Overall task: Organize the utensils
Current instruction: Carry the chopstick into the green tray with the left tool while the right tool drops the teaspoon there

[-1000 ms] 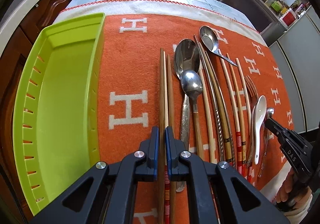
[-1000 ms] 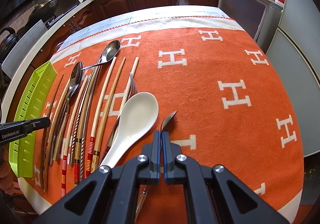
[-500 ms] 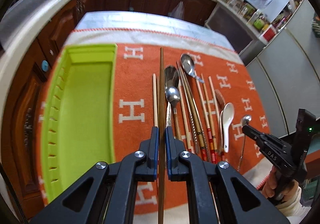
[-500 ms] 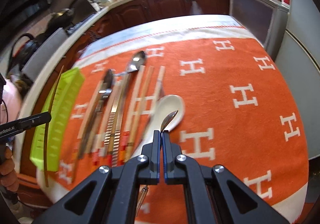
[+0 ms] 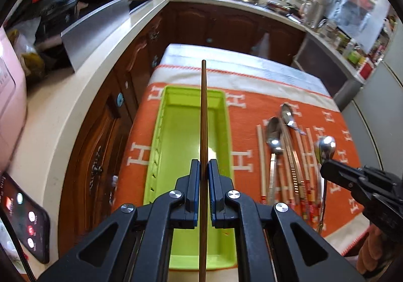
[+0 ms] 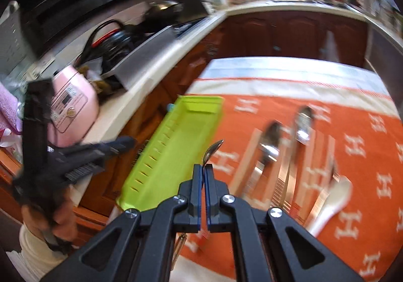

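Note:
My left gripper (image 5: pixel 204 166) is shut on a long brown chopstick (image 5: pixel 204 115) and holds it lengthwise above the lime green tray (image 5: pixel 161 135). The tray also shows in the right wrist view (image 6: pixel 161 156). My right gripper (image 6: pixel 203 168) is shut on a small metal spoon (image 6: pixel 212 151), raised above the orange cloth beside the tray's right edge; it shows in the left wrist view (image 5: pixel 326 146). Several chopsticks and spoons (image 5: pixel 284 151) lie in a row on the cloth, blurred in the right wrist view (image 6: pixel 279 156).
An orange cloth with white H marks (image 5: pixel 252 156) covers the table. A white ceramic spoon (image 6: pixel 332 204) lies at the row's right end. A counter with a pink cooker (image 6: pixel 73 105) stands left. A phone (image 5: pixel 22 216) lies at the lower left.
Both grippers have lifted and moved left. The chopstick went from the cloth to over the green tray. The small spoon was raised off the cloth and carried toward the tray.

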`<state>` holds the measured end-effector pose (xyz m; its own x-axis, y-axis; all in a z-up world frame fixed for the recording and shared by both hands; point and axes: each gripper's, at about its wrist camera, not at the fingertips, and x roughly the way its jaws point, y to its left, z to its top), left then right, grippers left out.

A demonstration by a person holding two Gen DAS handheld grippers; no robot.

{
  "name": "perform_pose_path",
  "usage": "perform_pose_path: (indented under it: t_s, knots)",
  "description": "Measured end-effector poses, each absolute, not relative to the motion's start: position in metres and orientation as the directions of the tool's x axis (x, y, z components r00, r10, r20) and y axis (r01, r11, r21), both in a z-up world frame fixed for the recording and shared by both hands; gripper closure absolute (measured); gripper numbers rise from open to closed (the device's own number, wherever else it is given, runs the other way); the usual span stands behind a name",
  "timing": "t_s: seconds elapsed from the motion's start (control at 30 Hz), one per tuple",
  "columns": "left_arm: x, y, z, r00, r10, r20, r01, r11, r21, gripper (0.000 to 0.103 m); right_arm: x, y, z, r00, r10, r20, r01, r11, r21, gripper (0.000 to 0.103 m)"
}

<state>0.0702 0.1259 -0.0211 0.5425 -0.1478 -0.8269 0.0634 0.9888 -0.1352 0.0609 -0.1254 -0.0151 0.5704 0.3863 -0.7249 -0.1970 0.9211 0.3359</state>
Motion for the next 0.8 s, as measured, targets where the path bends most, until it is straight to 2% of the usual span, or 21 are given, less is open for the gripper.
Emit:
perform_pose_path:
  t_s: [0.13, 0.4, 0.5, 0.57, 0.8]
  knots:
    - [0.087, 0.135, -0.044, 0.532, -0.132, -0.836, 0.032, 0.99, -0.136, 0.099, 0.097, -0.089, -0.027, 0.553, 0.408, -0.727, -0.224, 0.913, 0.342, 0.101]
    - [0.111, 0.136, -0.094, 0.47, -0.145, -0.871, 0.018, 0.988, -0.155, 0.098, 0.143, -0.057, -0.085, 0.432, 0.413, -0.802, -0.228, 0.91, 0.346, 0.1]
    - [0.112, 0.137, -0.112, 0.441, -0.142, -0.886, 0.011, 0.988, -0.153, 0.091, 0.147, -0.052, -0.106, 0.371, 0.386, -0.844, -0.213, 0.921, 0.327, 0.098]
    - [0.11, 0.137, -0.12, 0.428, -0.142, -0.893, 0.007, 0.988, -0.154, 0.086, 0.145, -0.054, -0.11, 0.364, 0.373, -0.853, -0.209, 0.926, 0.316, 0.101]
    - [0.101, 0.133, -0.126, 0.421, -0.149, -0.895, 0.011, 0.987, -0.159, 0.085, 0.136, -0.053, -0.108, 0.393, 0.309, -0.866, -0.225, 0.946, 0.235, 0.103]
